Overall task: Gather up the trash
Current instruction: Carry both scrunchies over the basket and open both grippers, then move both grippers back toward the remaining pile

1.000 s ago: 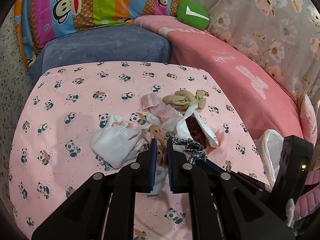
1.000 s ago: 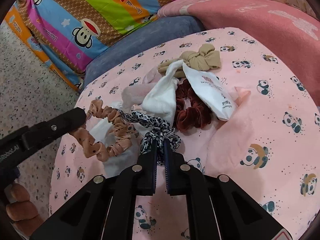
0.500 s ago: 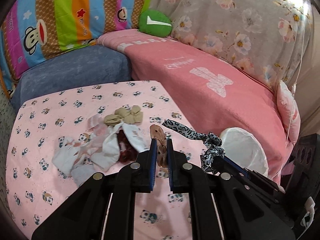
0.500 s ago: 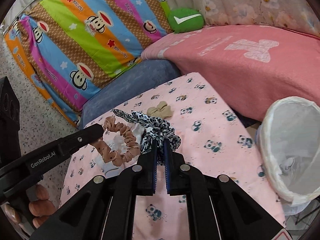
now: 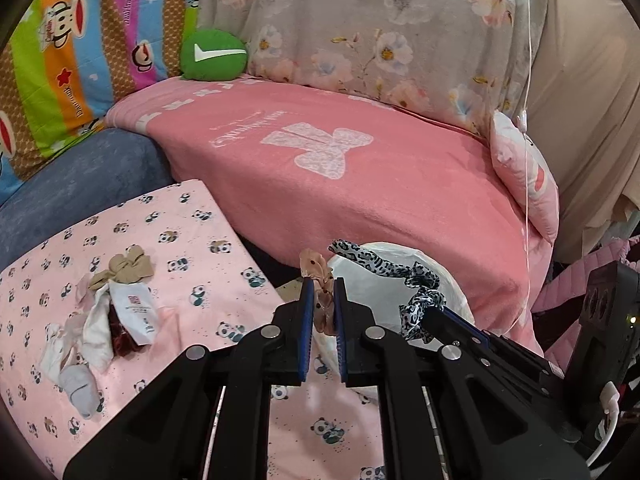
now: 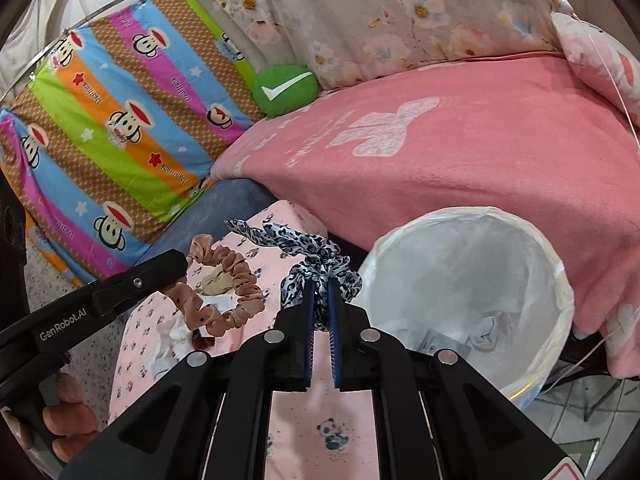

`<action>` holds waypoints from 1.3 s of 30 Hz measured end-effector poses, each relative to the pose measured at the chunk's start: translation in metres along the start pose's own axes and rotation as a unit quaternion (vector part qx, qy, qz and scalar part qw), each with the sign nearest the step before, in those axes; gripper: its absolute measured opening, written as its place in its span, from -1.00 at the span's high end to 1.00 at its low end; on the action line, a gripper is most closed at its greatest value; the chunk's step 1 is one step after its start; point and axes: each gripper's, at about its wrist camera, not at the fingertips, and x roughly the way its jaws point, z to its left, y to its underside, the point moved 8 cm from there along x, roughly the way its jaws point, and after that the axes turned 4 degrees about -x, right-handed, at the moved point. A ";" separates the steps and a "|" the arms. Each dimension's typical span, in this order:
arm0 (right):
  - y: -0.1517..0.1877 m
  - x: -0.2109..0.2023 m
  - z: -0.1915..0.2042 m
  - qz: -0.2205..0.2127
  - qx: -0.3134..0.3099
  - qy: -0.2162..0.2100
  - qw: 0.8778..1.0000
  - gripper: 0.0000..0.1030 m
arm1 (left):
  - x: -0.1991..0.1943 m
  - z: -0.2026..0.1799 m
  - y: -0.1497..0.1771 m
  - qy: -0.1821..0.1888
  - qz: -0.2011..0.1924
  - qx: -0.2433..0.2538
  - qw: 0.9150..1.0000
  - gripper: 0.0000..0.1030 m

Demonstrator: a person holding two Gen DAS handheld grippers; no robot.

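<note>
Two scrunchies lifted clear for dropping: pink scrunchie (image 5: 322,300) clamped in left gripper (image 5: 320,312), leopard scrunchie (image 6: 320,276) pinched by right gripper (image 6: 320,308), beside the lined bin (image 6: 468,300).

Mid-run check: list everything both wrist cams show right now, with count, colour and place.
Pink scrunchie: 1, dusty pink, clamped in left tool.
Leopard scrunchie: 1, grey-black print, clamped in right tool.
Bin: 1, white liner, beside table, some scraps inside.
Trash pile: 1, white wrappers, beige bow, dark red scrunchie, on table.
Table cloth: 1, pink panda print.
Green cushion: 1, on sofa.
Pink blanket: 1, on sofa.
Left tool: shut.
Right tool: shut.
</note>
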 end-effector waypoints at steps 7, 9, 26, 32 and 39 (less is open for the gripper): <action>0.000 -0.012 -0.050 -0.004 0.026 0.021 0.999 0.84 | 0.023 -0.037 0.001 0.019 0.014 0.027 0.999 0.81; 0.001 -0.013 -0.059 -0.004 0.029 0.026 0.999 0.84 | 0.029 -0.046 0.002 0.024 0.019 0.033 0.999 0.81; 0.008 -0.013 -0.098 -0.006 0.059 0.056 0.997 0.63 | 0.065 -0.082 0.011 0.031 0.041 0.046 0.998 0.11; 0.009 -0.012 -0.100 -0.006 0.056 0.056 0.997 0.53 | 0.062 -0.075 0.013 0.014 0.032 0.054 0.998 0.02; 0.010 -0.010 -0.088 -0.005 0.050 0.055 0.997 0.34 | 0.055 -0.060 0.015 0.005 0.028 0.041 0.999 0.02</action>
